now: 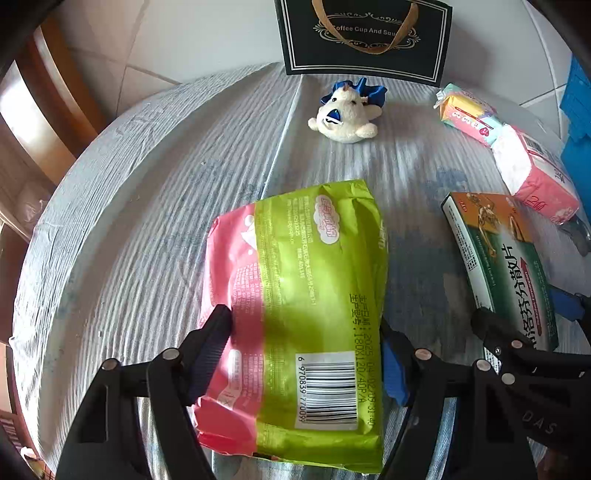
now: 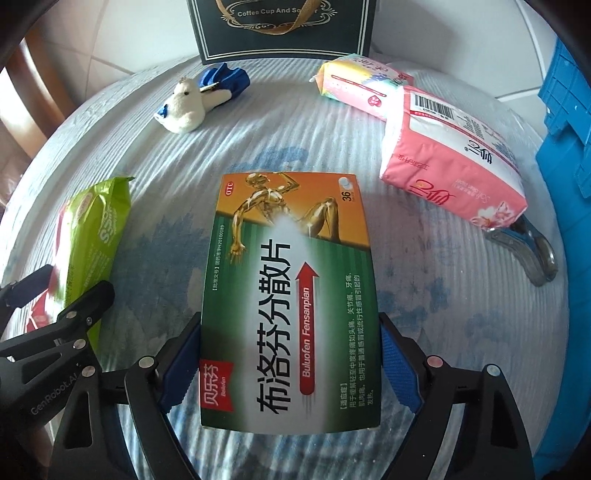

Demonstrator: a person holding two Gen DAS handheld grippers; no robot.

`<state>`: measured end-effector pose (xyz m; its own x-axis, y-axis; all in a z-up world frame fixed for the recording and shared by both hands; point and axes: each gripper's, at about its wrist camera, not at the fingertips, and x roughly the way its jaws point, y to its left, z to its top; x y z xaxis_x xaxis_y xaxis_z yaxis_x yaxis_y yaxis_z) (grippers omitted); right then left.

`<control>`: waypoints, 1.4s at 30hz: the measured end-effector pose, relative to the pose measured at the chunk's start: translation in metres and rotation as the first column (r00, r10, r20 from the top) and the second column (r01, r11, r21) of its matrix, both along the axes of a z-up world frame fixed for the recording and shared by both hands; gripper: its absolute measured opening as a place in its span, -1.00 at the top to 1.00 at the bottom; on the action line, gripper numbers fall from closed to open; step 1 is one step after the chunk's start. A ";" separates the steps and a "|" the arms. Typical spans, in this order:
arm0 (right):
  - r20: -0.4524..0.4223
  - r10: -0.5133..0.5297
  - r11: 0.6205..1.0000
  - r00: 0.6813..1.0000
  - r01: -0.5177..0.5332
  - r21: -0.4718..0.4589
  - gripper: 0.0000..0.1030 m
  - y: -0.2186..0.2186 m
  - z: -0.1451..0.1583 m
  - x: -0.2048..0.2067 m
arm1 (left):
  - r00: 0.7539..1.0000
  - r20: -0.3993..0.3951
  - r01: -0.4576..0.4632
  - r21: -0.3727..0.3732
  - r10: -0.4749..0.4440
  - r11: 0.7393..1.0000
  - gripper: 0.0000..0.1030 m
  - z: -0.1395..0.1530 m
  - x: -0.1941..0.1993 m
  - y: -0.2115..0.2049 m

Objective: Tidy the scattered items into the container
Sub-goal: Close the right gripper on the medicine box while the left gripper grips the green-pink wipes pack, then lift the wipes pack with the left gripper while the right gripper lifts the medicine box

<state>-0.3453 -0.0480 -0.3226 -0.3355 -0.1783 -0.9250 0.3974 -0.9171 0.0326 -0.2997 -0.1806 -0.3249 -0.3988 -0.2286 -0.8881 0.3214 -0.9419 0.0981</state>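
Note:
My left gripper [image 1: 303, 343] is shut on a green and pink wipes pack [image 1: 295, 314], its pads pressing both long sides. My right gripper [image 2: 290, 350] is shut on a green and orange medicine box [image 2: 291, 295], which also shows in the left wrist view [image 1: 506, 266]. The wipes pack shows at the left of the right wrist view [image 2: 92, 240]. A dark gift bag [image 1: 365, 37] with gold handles stands at the table's far edge [image 2: 284, 29]. A white plush toy [image 1: 345, 114] with a blue bow lies in front of it [image 2: 188, 103].
The round table has a striped grey cloth [image 1: 147, 221]. A pink tissue pack [image 2: 450, 155] and a pastel packet [image 2: 358, 81] lie at the far right. A metal clip-like tool [image 2: 528, 251] lies beside the tissue pack. A blue crate [image 2: 569, 184] stands past the right edge.

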 end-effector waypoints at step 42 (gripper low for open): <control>-0.314 -0.098 0.994 0.944 0.076 -0.082 -0.69 0.047 0.167 0.154 | 0.944 -0.297 0.185 0.117 -0.143 0.976 1.00 0.141 0.140 0.020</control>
<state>-0.1910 -0.0011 -0.1556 -0.6262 -0.1944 -0.7551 0.3163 -0.9485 -0.0181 -0.1599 -0.1605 -0.1839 -0.6613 -0.0192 -0.7499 0.1560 -0.9813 -0.1124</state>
